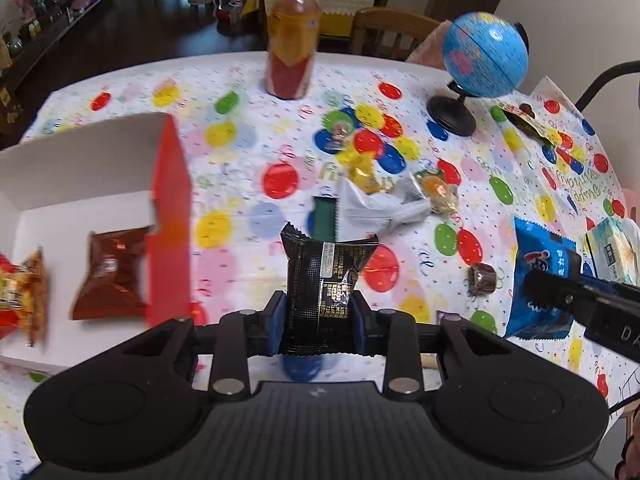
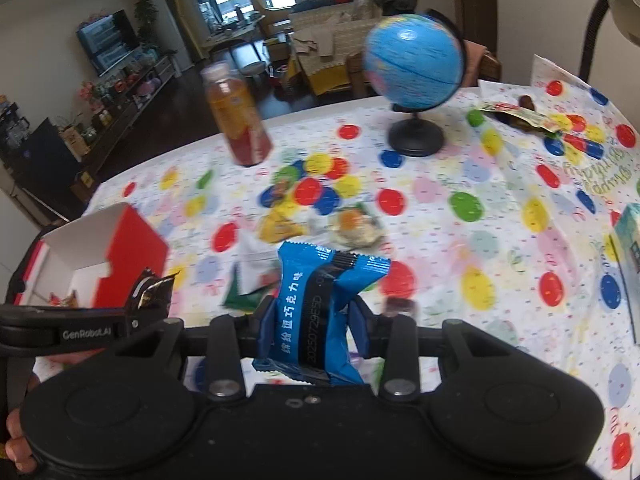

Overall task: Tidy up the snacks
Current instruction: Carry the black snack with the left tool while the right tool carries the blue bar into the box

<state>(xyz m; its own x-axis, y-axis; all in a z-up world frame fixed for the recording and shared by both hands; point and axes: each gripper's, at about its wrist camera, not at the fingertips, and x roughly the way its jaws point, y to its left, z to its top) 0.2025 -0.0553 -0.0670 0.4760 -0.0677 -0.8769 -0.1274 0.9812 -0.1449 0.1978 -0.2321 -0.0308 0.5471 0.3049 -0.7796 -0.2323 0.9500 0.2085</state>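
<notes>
Left wrist: left gripper (image 1: 319, 320) clamped narrowly on black snack packet (image 1: 326, 280), lifted above tablecloth (image 1: 240, 128), beside red box (image 1: 170, 216). Right wrist: right gripper (image 2: 314, 322) pinching blue chocolate packet (image 2: 320, 308) mid-body; light, crinkly, slippery-looking film.

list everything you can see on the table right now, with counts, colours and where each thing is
black packet: 1, black, in left gripper
blue packet: 1, blue, in right gripper
box: 1, red outside, white inside, table's left edge
packets in box: at least 2, dark red and orange-yellow
loose snacks: several, mixed colours, table centre
wrapped candy: 1, brown, near the blue packet
bottle: 1, orange drink, far side
globe: 1, blue, black stand, far right
tablecloth: 1, white with coloured dots
left gripper: 1, black, shut
right gripper: 1, black, shut
</notes>
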